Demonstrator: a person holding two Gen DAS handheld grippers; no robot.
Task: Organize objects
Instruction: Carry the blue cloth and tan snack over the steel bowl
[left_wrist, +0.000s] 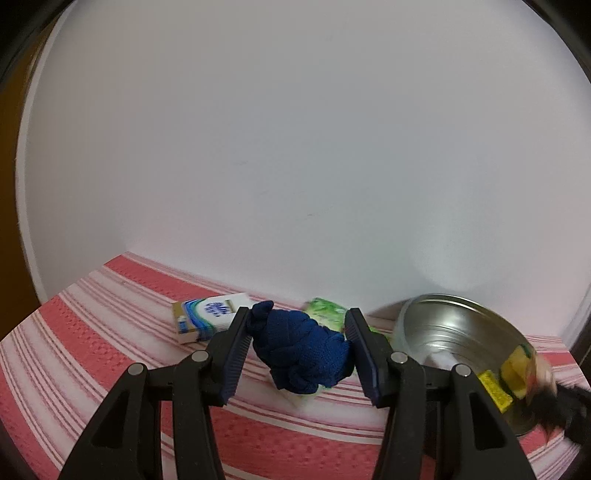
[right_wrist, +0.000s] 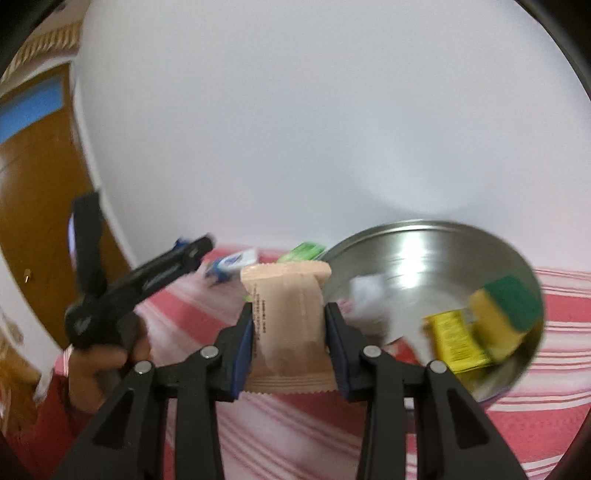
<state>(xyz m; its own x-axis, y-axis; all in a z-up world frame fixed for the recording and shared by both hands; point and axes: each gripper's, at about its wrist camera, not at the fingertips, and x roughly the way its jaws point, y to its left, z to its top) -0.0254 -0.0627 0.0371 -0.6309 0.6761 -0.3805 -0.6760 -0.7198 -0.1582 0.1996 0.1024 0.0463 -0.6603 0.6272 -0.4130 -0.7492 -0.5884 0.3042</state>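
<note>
The left tongs (left_wrist: 299, 354) clamp a bunched dark-blue knit cloth (left_wrist: 303, 350), held above the red-and-white striped tabletop (left_wrist: 92, 343). The right tongs (right_wrist: 290, 345) pinch an upright peach-coloured sealed snack packet (right_wrist: 288, 325) with crimped ends. Just right of both tongs a steel bowl (right_wrist: 424, 240) holds a yellow-green sponge (right_wrist: 506, 314) and a yellow sachet (right_wrist: 456, 345). A white tissue pack (left_wrist: 208, 321) lies beyond the left tongs.

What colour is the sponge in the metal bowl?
Yellow with a green top; the sponge shows best in the right wrist view.
</note>
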